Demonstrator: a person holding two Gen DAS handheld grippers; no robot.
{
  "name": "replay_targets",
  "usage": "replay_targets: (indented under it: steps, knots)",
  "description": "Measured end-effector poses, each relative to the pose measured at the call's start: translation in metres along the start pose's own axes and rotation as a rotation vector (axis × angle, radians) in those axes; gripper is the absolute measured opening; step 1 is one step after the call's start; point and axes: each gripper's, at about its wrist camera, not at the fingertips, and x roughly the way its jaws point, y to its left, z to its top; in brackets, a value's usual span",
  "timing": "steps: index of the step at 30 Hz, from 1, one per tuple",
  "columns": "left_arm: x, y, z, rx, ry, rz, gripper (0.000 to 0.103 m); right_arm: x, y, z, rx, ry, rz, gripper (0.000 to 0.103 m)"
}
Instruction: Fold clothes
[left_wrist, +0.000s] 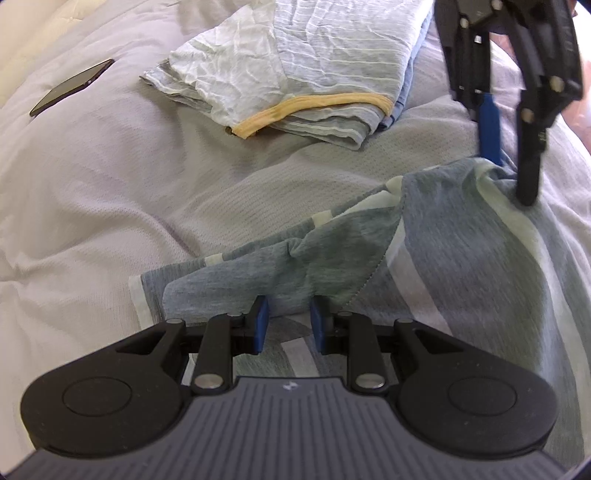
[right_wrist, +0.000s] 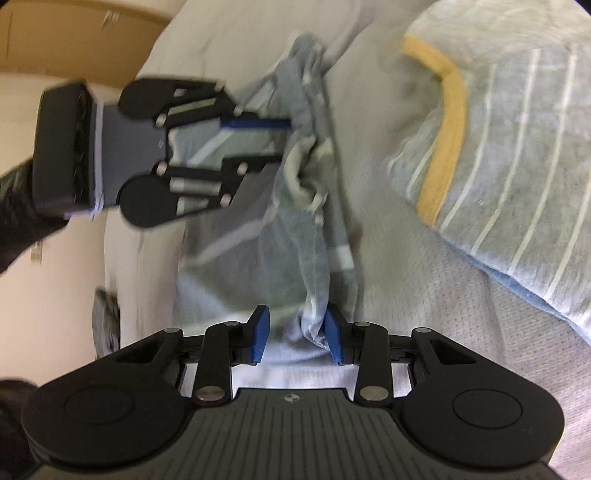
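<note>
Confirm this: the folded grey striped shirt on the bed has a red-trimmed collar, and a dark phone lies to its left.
Not quite: the folded grey striped shirt has a yellow-trimmed collar, not red. The left wrist view shows it, with the dark phone lying to its left on the bed.
</note>
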Motion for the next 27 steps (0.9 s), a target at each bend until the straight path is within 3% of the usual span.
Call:
replay_targets:
  steps: [1,5,8,21,27]
  knots:
    - [0.000,0.000,0.000,-0.007,-0.001,0.001,0.022,0.000,0.000,-0.001,-0.001,0.003,-0.002,0.034]
    - [-0.001,-0.001,-0.001,-0.012,-0.006,0.003,0.022,0.000,0.000,-0.005,-0.006,0.016,-0.009,0.010]
    - [0.000,0.000,0.000,-0.010,-0.008,-0.002,0.022,-0.007,0.002,-0.011,0.000,0.004,-0.027,0.003]
    - [-0.012,0.008,0.002,0.020,0.025,0.005,0.025,-0.019,0.033,-0.049,0.072,-0.243,-0.184,0.004]
    - [-0.030,0.006,0.007,-0.039,-0.026,-0.030,0.025,-0.010,0.055,-0.053,0.074,-0.372,-0.219,0.010]
